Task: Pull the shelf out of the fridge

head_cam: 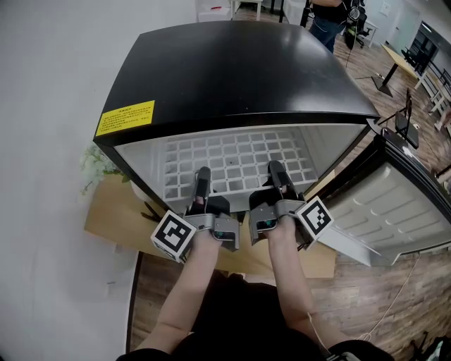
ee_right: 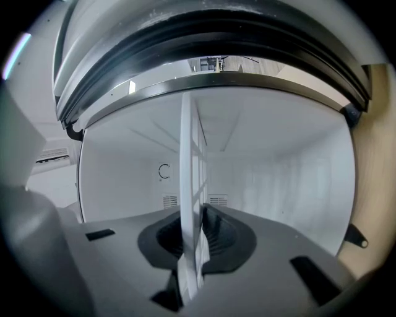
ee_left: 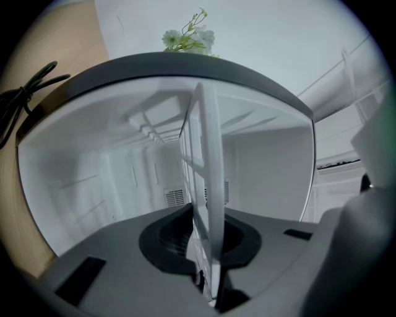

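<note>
A small black fridge [head_cam: 232, 70] stands with its door [head_cam: 394, 204] swung open to the right. Inside lies a white grid shelf [head_cam: 236, 158], level across the cavity. My left gripper [head_cam: 202, 185] is shut on the shelf's front edge at the left; my right gripper [head_cam: 277, 178] is shut on the same edge at the right. In the left gripper view the shelf [ee_left: 207, 186] runs edge-on between the jaws of the left gripper [ee_left: 209, 247], pinched by both pads. The right gripper view shows the same: the shelf [ee_right: 190, 186] clamped in the right gripper [ee_right: 192, 247].
The fridge sits on a light wooden board [head_cam: 116, 211] against a white wall, with white flowers [head_cam: 95, 166] at its left. A black cable [ee_left: 28, 93] lies on the wood. A person [head_cam: 331, 17] and desks stand in the far room on the wood floor.
</note>
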Demonstrator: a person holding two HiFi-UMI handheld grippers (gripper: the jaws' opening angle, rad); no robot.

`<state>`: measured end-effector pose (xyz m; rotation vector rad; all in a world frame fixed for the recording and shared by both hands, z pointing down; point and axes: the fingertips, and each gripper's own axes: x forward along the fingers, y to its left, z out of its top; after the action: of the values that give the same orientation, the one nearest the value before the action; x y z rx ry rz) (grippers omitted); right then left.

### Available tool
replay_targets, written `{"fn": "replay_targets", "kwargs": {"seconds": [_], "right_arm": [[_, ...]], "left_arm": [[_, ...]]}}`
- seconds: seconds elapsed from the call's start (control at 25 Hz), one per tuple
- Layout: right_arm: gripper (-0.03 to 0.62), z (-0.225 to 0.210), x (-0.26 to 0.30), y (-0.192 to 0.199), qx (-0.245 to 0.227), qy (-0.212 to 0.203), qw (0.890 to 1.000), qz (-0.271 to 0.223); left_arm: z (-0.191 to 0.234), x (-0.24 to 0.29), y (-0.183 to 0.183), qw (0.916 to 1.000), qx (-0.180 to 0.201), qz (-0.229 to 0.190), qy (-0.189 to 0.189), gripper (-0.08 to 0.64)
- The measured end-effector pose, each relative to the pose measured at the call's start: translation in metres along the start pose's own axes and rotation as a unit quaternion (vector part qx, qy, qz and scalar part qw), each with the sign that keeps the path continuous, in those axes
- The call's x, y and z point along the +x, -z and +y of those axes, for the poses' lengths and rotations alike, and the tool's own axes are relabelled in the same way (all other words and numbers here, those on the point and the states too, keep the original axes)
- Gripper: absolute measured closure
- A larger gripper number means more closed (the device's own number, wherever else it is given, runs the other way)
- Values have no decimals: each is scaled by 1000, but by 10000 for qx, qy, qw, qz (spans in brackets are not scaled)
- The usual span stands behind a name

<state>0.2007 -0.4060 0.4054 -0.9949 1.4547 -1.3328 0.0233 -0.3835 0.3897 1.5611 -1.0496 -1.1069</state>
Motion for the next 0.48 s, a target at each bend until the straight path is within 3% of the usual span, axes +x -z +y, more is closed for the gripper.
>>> {"fn": "replay_targets", "kwargs": {"seconds": [0.48], "right_arm": [[577, -1, 1, 1, -1, -28, 10000, 19]], "left_arm": [[3, 1, -1, 9999, 118, 83, 23, 514]]}}
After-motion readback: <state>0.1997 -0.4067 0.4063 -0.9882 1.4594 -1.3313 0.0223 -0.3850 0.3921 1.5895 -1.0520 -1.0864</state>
